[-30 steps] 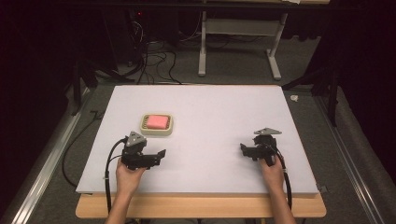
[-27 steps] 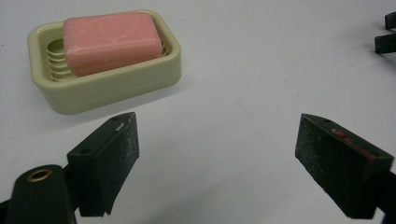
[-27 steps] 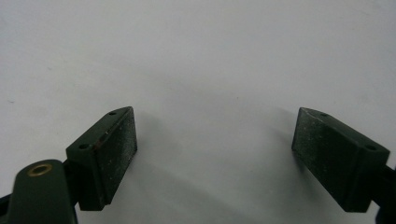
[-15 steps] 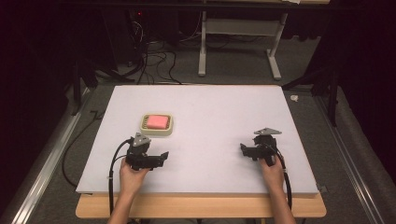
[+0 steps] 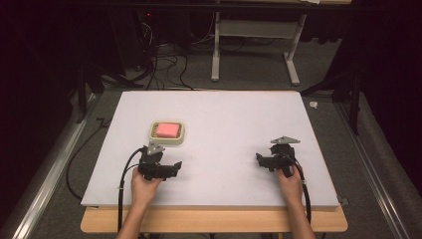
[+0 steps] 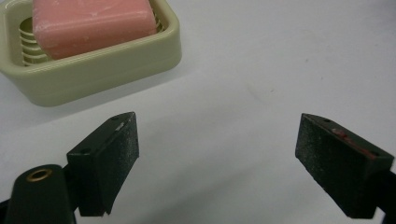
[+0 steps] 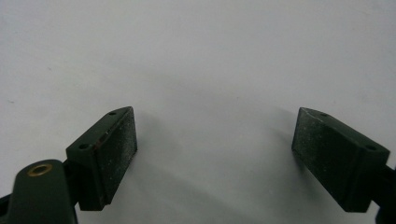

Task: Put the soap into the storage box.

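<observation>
High view: soap (image 5: 167, 130) lengthwise left-right.

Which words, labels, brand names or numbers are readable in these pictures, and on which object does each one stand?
None can be read.
The pink soap shows no stamp.
The beige soap dish shows a plain wall.
The white table carries no writing.
The left gripper and right gripper show bare black pads, no label.
</observation>
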Demonstrator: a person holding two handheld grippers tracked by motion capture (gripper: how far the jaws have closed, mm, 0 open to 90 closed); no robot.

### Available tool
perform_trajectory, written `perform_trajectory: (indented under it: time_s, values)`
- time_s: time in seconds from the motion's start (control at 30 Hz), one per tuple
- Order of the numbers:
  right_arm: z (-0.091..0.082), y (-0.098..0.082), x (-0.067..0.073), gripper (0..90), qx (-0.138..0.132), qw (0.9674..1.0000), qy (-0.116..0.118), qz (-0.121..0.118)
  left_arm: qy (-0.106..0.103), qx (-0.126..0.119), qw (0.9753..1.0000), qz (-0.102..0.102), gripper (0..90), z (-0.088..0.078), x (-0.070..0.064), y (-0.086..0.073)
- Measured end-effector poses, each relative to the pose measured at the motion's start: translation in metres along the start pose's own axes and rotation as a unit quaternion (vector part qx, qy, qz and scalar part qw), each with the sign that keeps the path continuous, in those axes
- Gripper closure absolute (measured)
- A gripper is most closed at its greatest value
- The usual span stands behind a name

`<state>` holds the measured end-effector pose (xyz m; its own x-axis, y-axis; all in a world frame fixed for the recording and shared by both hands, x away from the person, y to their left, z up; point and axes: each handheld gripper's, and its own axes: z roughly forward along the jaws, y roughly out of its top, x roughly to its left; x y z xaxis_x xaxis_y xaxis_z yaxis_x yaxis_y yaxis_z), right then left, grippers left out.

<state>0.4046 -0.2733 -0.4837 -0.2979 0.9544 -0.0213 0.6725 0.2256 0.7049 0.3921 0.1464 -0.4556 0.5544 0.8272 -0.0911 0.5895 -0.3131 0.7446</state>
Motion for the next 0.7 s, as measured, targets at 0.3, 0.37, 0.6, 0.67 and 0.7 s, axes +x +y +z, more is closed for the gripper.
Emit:
perform_trajectory:
  time_s: [0.3,0.37,0.6,0.67,0.7]
  values:
    - [0.000,0.000,0.000,14.6,0.000,1.0000,0.000,0.000,0.009,0.004,1.0000,0.002,14.4,0.012,0.000,0.000]
    - [0.000,0.000,0.000,14.6,0.000,1.0000,0.000,0.000,0.009,0.002,1.0000,0.000,14.4,0.013,0.000,0.000]
    - [0.000,0.000,0.000,14.6,0.000,1.0000,0.000,0.000,0.017,0.004,0.9998,0.003,14.5,0.020,0.000,0.000]
    - [0.000,0.000,0.000,14.6,0.000,1.0000,0.000,0.000,0.017,0.002,0.9998,0.004,14.4,0.021,0.000,-0.001]
    - [0.000,0.000,0.000,14.6,0.000,1.0000,0.000,0.000,0.018,0.002,0.9998,0.004,14.4,0.022,0.000,-0.001]
